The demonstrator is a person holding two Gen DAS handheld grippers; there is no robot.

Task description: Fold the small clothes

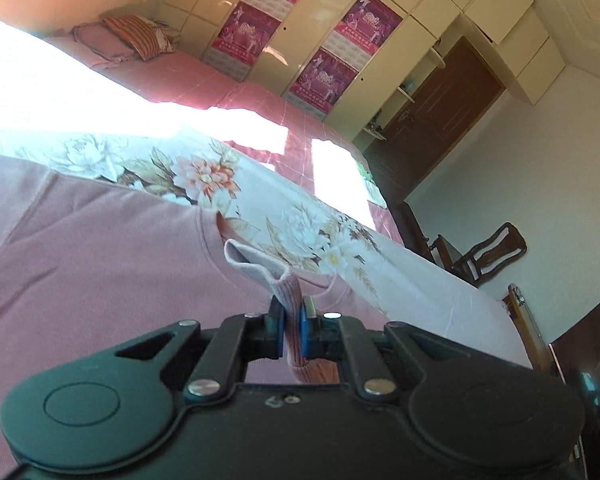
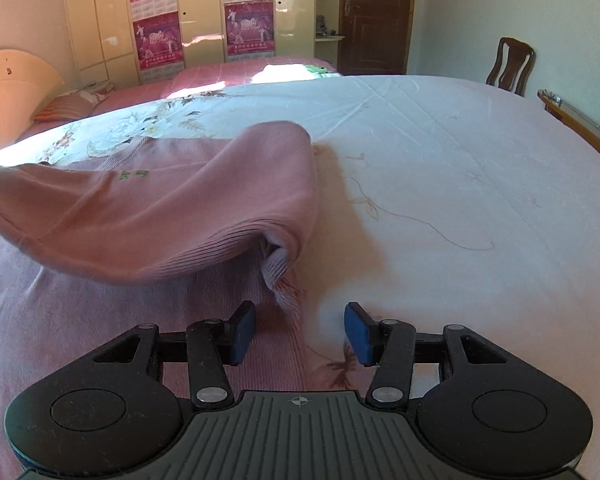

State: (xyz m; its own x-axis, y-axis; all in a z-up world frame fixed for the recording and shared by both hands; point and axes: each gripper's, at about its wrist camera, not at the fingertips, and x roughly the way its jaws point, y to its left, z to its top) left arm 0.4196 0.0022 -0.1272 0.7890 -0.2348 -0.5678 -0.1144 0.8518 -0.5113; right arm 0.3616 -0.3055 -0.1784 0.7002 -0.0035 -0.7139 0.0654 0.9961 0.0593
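A pink knit sweater (image 1: 100, 248) lies on the floral bed sheet (image 1: 300, 236). My left gripper (image 1: 292, 320) is shut on the sweater's ribbed edge (image 1: 288, 288) and holds it pinched between the blue pads. In the right wrist view the sweater (image 2: 172, 216) has one part lifted and curled over, its ribbed hem (image 2: 280, 276) hanging down just ahead of my right gripper (image 2: 300, 332). My right gripper is open, its pads on either side of the sweater's edge, holding nothing.
The pale sheet (image 2: 440, 184) spreads wide to the right of the sweater. A second bed with a pink cover (image 2: 228, 74) and pillows (image 2: 66, 106) stands behind. A wardrobe (image 2: 204, 12), a door (image 2: 374, 16) and a wooden chair (image 2: 512, 64) line the far wall.
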